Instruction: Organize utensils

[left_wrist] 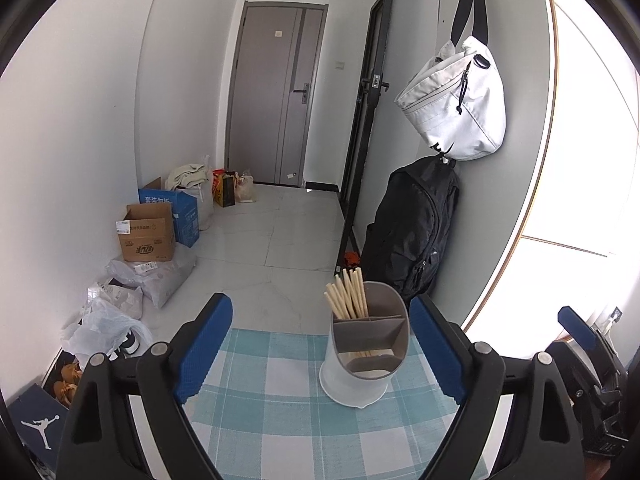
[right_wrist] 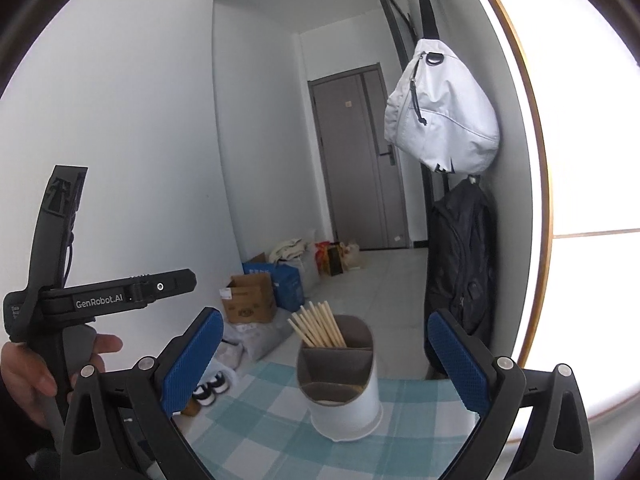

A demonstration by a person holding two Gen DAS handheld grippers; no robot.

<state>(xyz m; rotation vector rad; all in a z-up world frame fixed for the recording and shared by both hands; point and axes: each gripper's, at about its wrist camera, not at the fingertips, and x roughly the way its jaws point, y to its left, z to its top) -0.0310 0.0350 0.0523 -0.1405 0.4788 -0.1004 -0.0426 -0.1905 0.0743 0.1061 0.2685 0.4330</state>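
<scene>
Left wrist view: your left gripper [left_wrist: 320, 348] is spread wide with nothing between the blue pads [left_wrist: 206, 346]. The utensil holder [left_wrist: 366, 344] stands upright on the checked cloth [left_wrist: 256, 392] of the tabletop, right of centre in the gap and close to the right-hand pad. The chopsticks [left_wrist: 347, 294] are bunched in its far compartment, leaning left; the nearer compartments look empty. No loose utensils are in sight here, so I can't tell what's left to sort. If you mean to take the holder, shift right until it sits centred, and come in low on the white body, below the grey divider. Keep clear of the stick tips; a nudge could tip the whole thing.

Right wrist view: your right gripper [right_wrist: 326, 360] is also fully spread and empty. The holder [right_wrist: 340, 380] is almost centred between its fingers and near the far edge of the tabletop, so this side has the better line. The other gripper [right_wrist: 120, 296], held in a hand [right_wrist: 32, 372], is at left and well apart from the holder. Use one gripper only on the holder. Close slowly on the lower wall, since it looks like light plastic and would slide on the cloth. Don't push it forward, because the tabletop's edge is just beyond.
</scene>
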